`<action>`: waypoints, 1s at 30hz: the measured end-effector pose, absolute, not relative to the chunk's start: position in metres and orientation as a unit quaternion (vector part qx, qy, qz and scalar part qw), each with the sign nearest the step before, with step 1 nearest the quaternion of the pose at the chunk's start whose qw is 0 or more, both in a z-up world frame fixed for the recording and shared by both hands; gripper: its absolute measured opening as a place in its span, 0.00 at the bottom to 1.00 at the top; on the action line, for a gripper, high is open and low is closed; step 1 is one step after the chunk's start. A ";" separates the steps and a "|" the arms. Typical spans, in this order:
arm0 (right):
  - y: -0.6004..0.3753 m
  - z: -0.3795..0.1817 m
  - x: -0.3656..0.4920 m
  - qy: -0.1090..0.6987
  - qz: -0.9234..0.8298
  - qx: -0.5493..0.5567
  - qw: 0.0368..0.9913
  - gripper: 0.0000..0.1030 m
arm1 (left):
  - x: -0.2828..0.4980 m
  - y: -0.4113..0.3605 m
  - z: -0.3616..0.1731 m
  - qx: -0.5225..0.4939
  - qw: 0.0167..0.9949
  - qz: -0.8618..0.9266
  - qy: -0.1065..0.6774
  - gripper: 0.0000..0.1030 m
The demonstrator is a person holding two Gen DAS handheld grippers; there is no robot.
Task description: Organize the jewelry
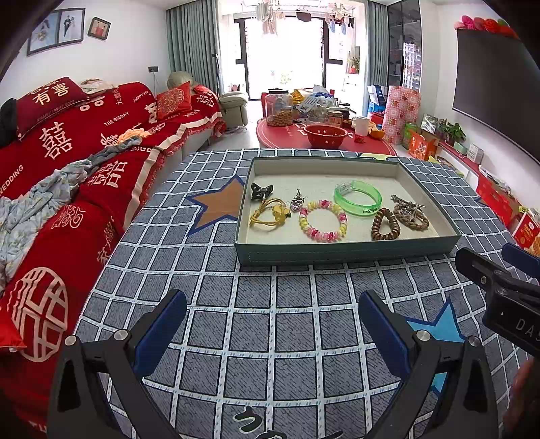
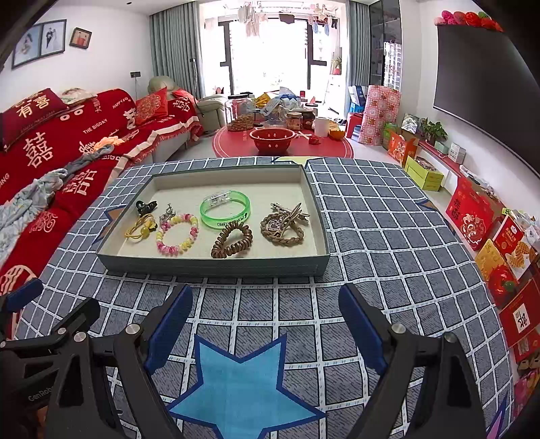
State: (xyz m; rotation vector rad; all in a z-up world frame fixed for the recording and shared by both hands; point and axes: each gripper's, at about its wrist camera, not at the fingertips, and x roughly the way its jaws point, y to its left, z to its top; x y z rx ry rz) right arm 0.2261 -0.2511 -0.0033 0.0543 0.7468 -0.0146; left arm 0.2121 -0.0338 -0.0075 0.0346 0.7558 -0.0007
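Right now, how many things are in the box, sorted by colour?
In the tray:
Black: 1, hair claw
Yellow: 1, hair tie
Silver: 1, heart charm
Pink and yellow: 1, bead bracelet
Green: 1, bangle
Brown: 2, coil tie and braided band with clips
Total: 7

- Home living room.
- Sofa [image 1: 101,135] under red wedding covers, framed wedding photos [image 1: 55,30] on wall.
- Wall TV [image 2: 486,87], grey curtains [image 2: 172,50], laundry drying on balcony [image 1: 287,17].
- Round coffee table [image 2: 283,145] piled with snack jars.

Right gripper [image 1: 499,270] cut off by frame edge.
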 end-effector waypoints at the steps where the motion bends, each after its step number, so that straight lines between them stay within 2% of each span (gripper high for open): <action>1: -0.251 -0.003 0.226 0.365 -0.007 0.027 0.931 0.88 | 0.212 -0.034 -0.008 0.017 0.929 0.000 0.369 1.00; 30: -0.248 -0.004 0.226 0.367 -0.005 0.027 0.930 0.88 | 0.210 -0.033 -0.006 0.016 0.928 -0.006 0.371 1.00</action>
